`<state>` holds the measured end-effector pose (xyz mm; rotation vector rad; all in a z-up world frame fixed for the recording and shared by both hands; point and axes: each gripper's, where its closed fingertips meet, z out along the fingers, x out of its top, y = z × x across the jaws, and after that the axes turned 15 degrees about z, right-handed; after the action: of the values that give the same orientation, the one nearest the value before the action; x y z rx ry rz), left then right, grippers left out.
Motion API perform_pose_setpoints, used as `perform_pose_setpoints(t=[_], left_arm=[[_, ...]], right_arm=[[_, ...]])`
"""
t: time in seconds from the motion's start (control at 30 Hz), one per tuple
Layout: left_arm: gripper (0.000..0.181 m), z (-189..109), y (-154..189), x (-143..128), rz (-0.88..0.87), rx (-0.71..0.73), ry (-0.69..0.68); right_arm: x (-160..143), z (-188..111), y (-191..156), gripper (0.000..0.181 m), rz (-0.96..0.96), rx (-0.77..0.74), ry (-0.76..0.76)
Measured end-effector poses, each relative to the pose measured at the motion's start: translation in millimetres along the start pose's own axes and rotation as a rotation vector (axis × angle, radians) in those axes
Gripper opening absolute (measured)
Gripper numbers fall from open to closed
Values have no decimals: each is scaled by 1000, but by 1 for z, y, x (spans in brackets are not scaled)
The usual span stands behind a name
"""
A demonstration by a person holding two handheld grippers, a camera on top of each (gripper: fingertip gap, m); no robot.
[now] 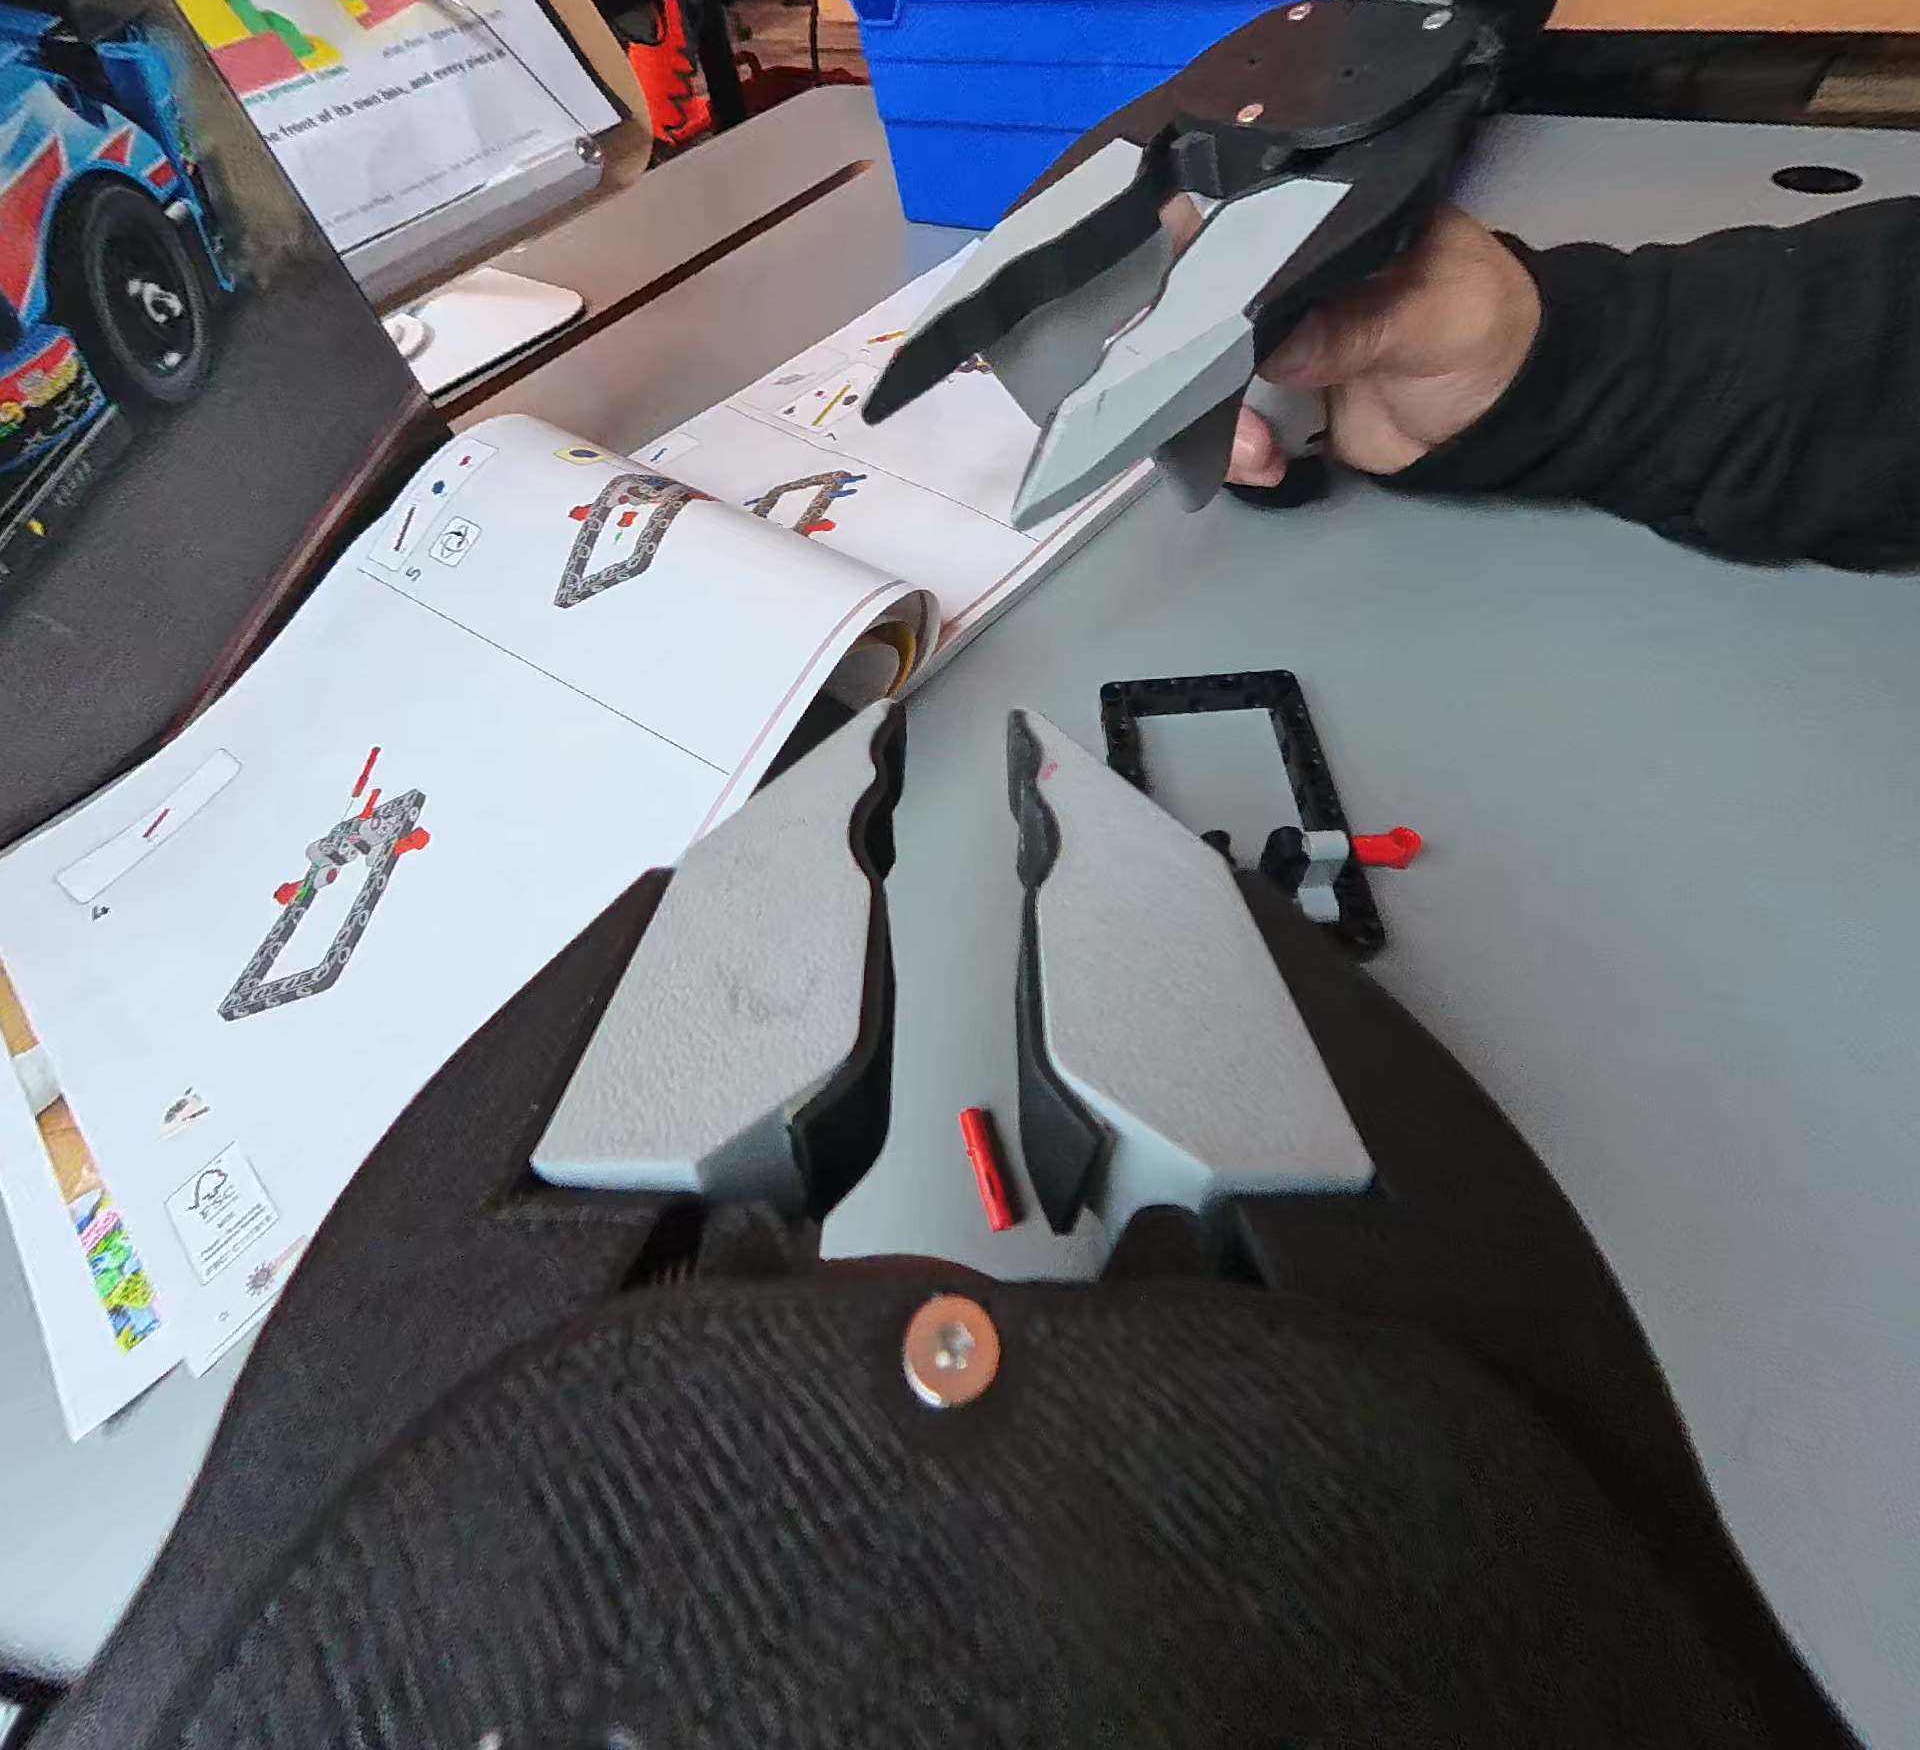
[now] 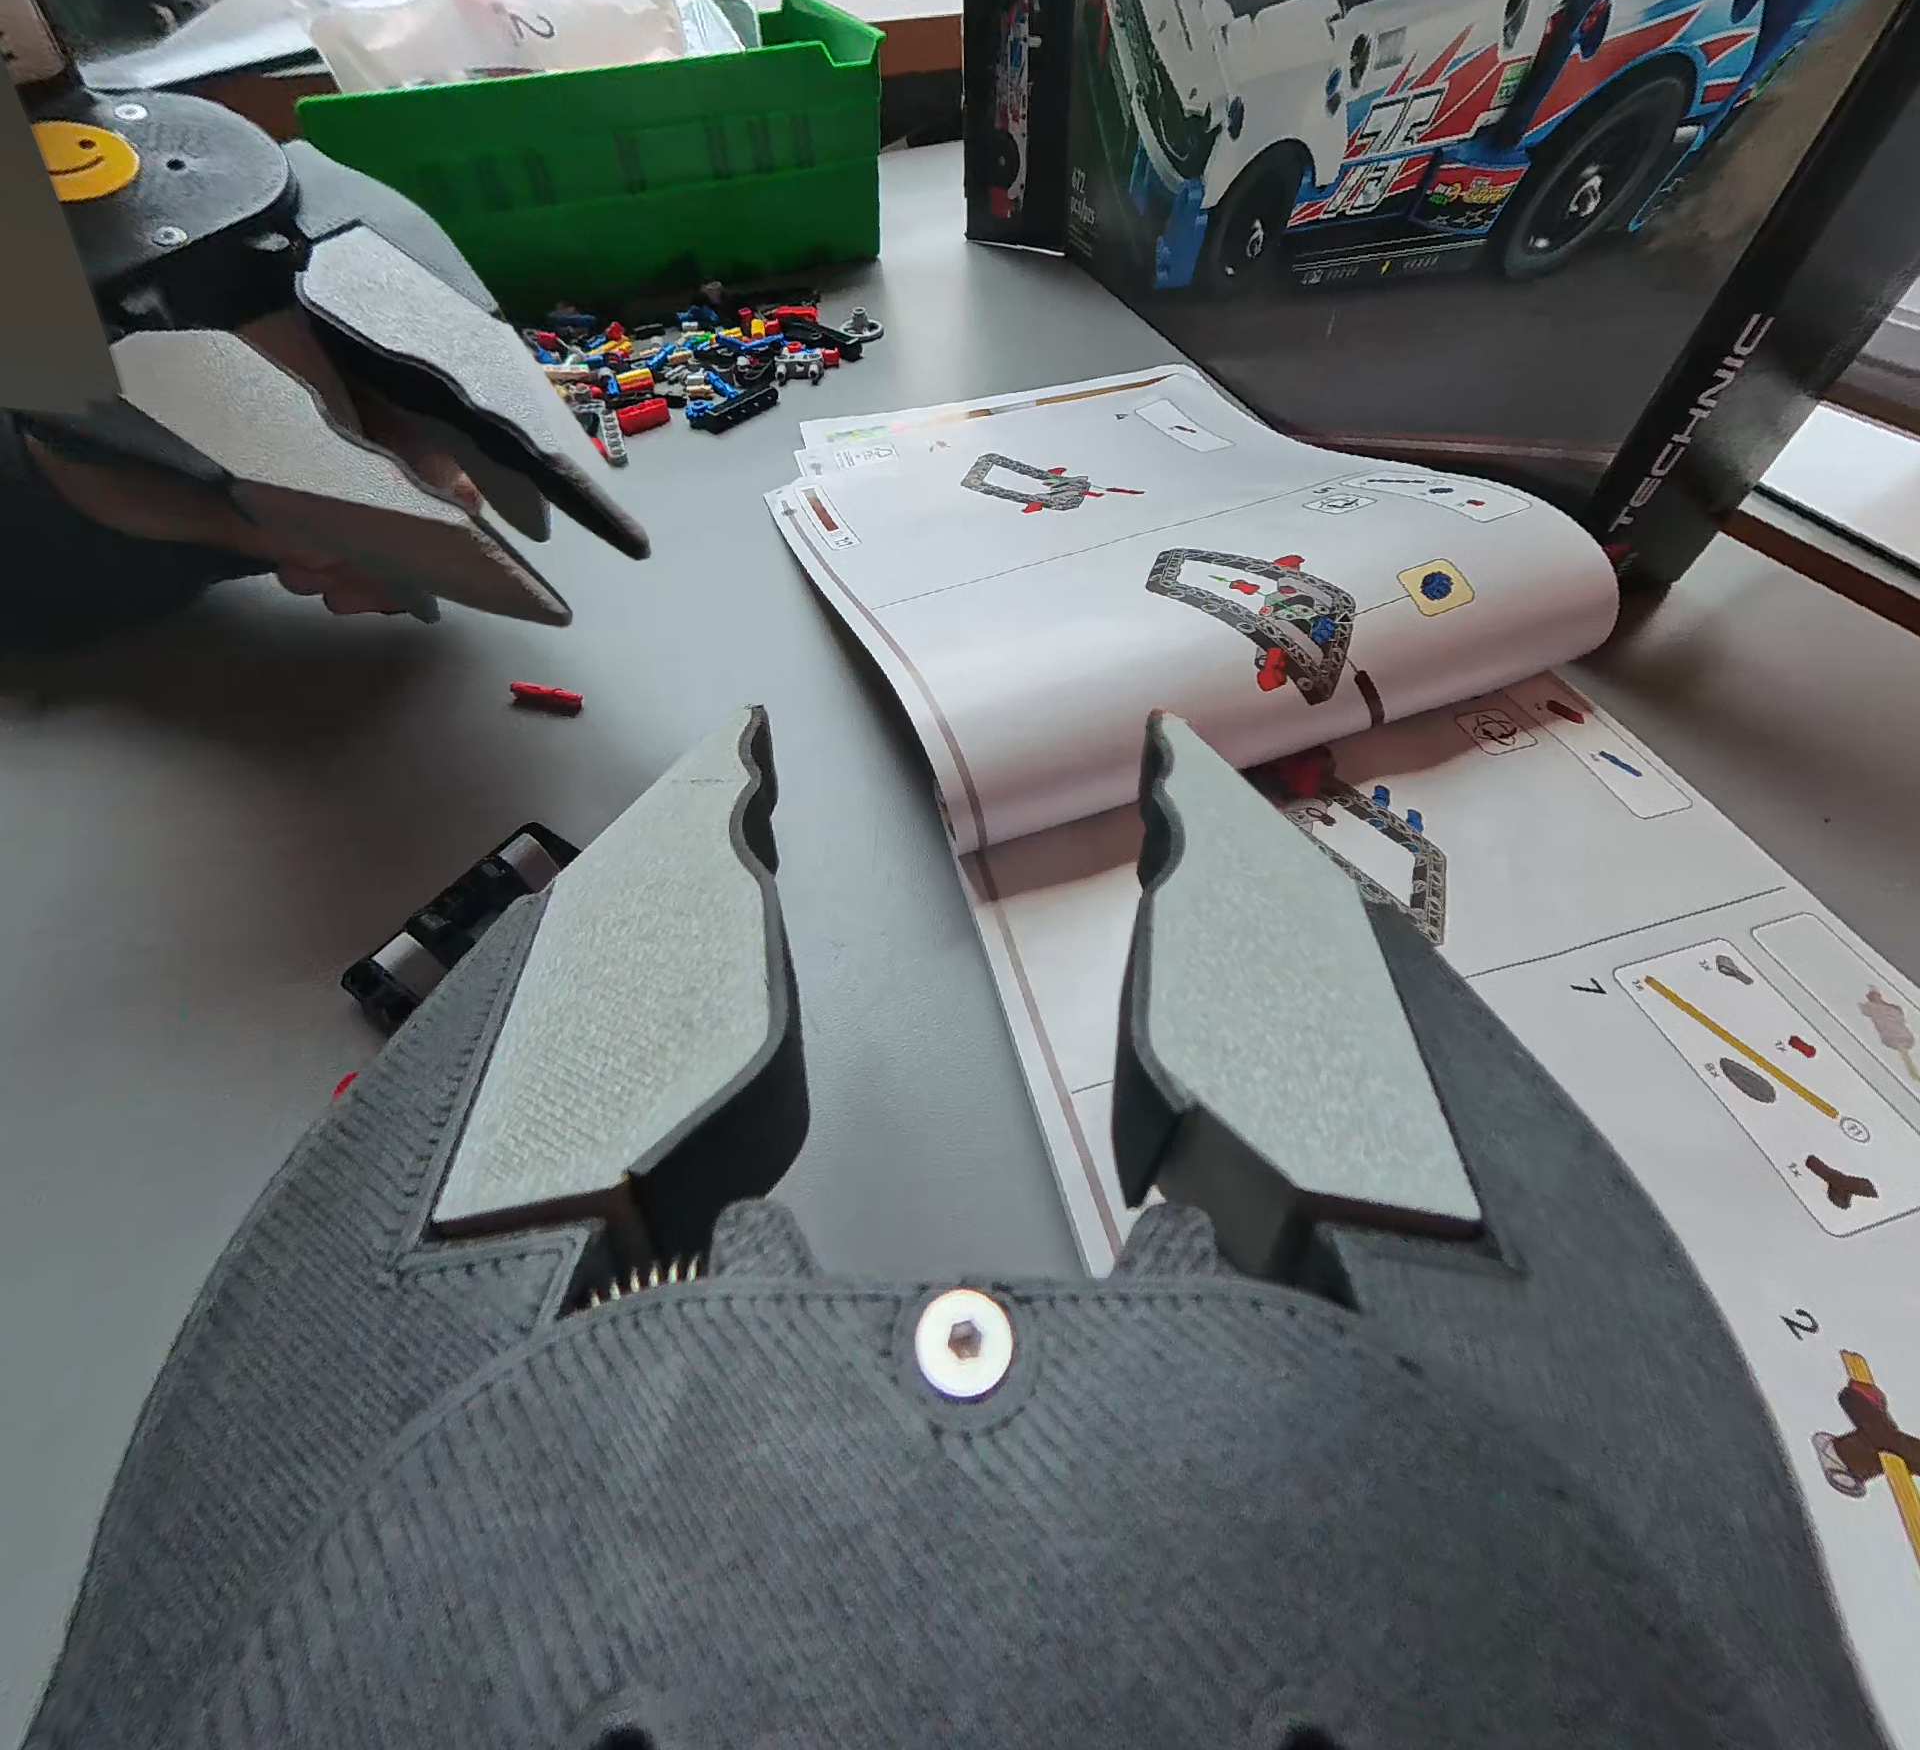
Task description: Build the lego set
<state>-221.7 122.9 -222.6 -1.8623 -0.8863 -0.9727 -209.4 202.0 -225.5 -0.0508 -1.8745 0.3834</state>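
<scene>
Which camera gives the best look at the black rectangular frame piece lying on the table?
The left wrist view: the black frame lies fully visible on the grey table, with its grey connector and red pin. The right wrist view shows only one end, the rest hidden behind the right gripper.

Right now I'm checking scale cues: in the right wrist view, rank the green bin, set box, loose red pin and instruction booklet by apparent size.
1. Set box
2. Instruction booklet, close to the box; nearness inflates it
3. Green bin
4. Loose red pin
</scene>
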Motion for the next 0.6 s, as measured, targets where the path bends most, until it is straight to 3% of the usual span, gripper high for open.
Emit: perform_pose_setpoints(t=[0.6], left_arm=[[18,6,20,-6,159,-34,-71]], right_arm=[[5,1,-1,49,2,26,25]])
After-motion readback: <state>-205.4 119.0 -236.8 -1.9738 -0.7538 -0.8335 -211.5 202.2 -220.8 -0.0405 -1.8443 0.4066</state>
